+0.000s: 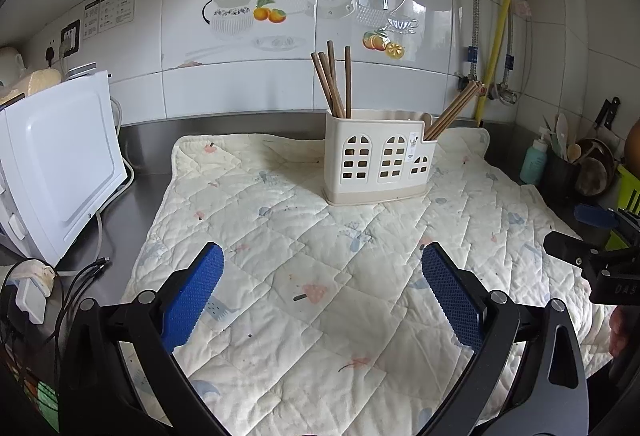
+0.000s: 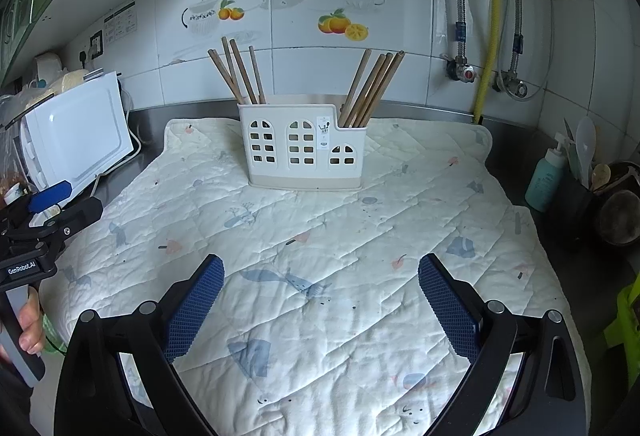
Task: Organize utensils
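Right now my left tongs (image 1: pixel 322 296) and right tongs (image 2: pixel 320 300) are both wide apart and hold nothing. At 12 o'clock stands the white holder (image 1: pixel 378 159) on the quilted mat (image 1: pixel 320 256) — brown chopsticks (image 1: pixel 332 83) lean in its left part, more chopsticks (image 2: pixel 372 87) in its right.

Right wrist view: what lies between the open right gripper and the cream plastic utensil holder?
Only bare quilted cream mat lies between the right gripper and the cream plastic utensil holder; nothing rests there.
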### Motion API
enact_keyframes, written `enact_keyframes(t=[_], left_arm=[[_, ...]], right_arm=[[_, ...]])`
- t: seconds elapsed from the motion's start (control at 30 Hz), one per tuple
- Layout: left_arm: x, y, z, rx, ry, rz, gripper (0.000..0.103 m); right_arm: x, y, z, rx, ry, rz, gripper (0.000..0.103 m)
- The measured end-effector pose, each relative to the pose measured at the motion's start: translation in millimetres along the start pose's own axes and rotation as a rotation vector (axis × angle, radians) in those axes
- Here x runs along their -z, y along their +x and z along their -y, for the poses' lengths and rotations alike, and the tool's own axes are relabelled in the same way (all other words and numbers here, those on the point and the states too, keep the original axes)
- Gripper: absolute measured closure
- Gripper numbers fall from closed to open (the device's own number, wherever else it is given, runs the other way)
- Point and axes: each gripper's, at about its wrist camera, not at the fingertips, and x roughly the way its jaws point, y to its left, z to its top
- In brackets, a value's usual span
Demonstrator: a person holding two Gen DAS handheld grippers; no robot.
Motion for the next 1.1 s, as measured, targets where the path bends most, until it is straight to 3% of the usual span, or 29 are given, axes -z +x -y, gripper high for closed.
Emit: enact_keyframes(t=[1.1], left_arm=[[3.7, 5.7, 4.9, 0.007, -0.006, -0.02, 0.005]], right_arm=[[5.4, 7.4, 2.5, -0.006, 0.011, -0.019, 0.009]])
